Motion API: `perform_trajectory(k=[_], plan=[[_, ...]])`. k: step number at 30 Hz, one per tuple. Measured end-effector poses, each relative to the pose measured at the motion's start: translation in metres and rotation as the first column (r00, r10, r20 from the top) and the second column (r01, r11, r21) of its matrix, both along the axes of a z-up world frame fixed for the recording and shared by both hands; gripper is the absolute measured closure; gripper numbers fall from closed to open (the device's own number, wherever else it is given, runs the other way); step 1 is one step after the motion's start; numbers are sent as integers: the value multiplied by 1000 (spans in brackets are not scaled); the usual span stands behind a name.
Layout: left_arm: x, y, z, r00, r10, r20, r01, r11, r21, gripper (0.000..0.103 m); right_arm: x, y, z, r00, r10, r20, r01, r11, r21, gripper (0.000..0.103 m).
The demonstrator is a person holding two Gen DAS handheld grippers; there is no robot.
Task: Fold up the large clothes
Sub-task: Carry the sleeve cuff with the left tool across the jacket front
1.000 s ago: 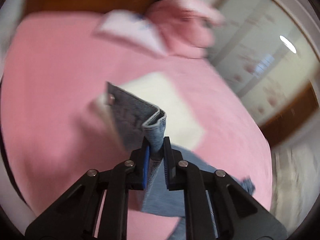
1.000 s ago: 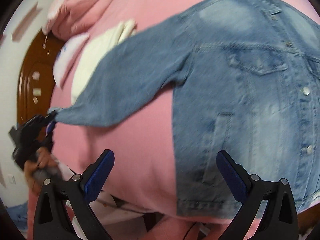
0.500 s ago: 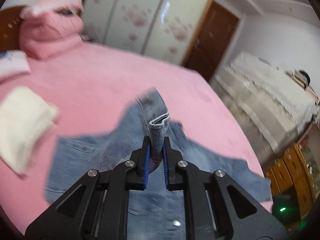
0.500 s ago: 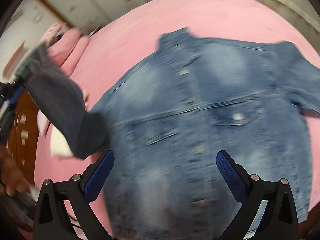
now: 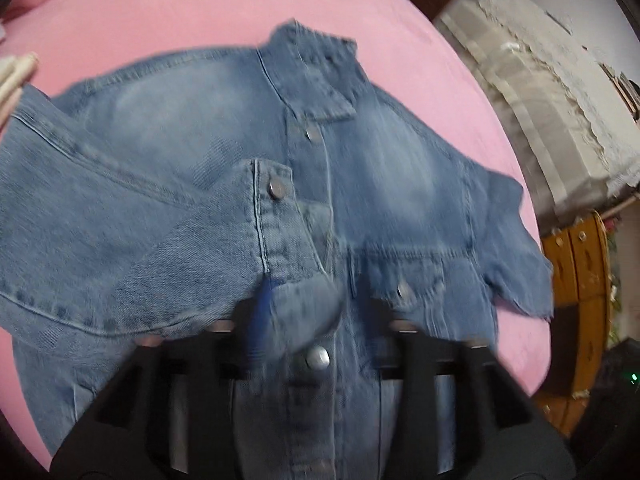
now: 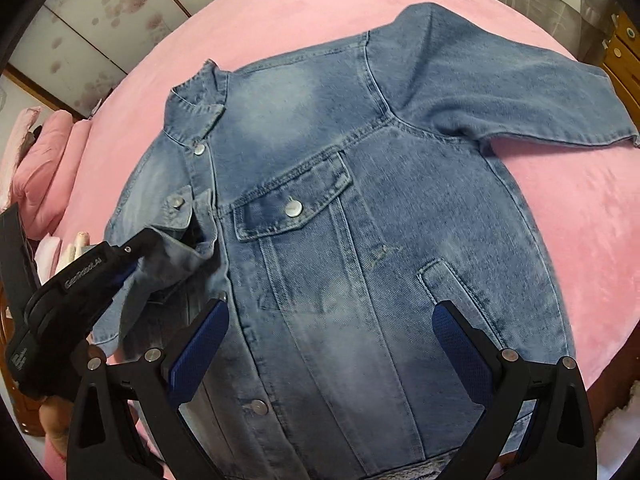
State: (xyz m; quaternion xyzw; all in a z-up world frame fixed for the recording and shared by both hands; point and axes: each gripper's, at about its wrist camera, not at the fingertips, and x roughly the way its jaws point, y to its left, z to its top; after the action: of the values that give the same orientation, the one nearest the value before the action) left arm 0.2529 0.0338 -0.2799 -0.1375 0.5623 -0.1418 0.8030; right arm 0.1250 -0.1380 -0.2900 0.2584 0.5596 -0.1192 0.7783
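Note:
A blue denim jacket [image 6: 360,160] lies front up and buttoned on the pink bed [image 6: 580,220]. One sleeve [image 5: 140,248] is folded across the chest, and its cuff [image 5: 276,216] rests near the button placket. My left gripper [image 5: 316,316] points down over that cuff. Its jaws are opening, with the cuff's end loose between them and the right finger clear of the cloth. In the right wrist view the left gripper [image 6: 138,258] sits at the jacket's left edge. My right gripper [image 6: 332,340] hovers open above the jacket's lower front, holding nothing. The other sleeve [image 6: 520,92] lies spread out.
Pink pillows [image 6: 44,168] are stacked at the head of the bed, with a folded white cloth [image 5: 16,76] nearby. A floral wardrobe [image 6: 100,20] stands behind. Past the bed's edge are a lace-covered piece of furniture [image 5: 552,80] and a wooden cabinet [image 5: 576,292]. A hand [image 6: 56,420] holds the left gripper.
The left gripper has carried the sleeve cuff across onto the jacket's chest and its jaws have parted. The right gripper has swung over the jacket's front, still open.

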Motion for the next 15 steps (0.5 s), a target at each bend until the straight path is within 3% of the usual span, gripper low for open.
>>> perform_trajectory(k=[2,6,11,12,14,15], plan=[[-13,4,7,1000,22,-21,-21,999,48,21,2,5,0,1000,-5,1,5,1000,26,0],[-29,17,21,996,45,-83,-37,994,99,21,14,15,-11,1000,-15,-3,15,984,180,0],[-48,43,5,977,89,-192,-59,986,156,21,29,40,-30,999,-23,-42,37,928,372,2],[-50,46,5,974,92,-206,-57,984,169,21,32,47,-33,999,-9,-49,27,923,383,5],[-54,56,3,966,105,-238,-59,980,192,21,39,61,-42,996,15,-85,21,916,401,27],[-56,62,4,963,108,-248,-62,981,186,21,43,70,-50,992,24,-126,31,908,417,32]])
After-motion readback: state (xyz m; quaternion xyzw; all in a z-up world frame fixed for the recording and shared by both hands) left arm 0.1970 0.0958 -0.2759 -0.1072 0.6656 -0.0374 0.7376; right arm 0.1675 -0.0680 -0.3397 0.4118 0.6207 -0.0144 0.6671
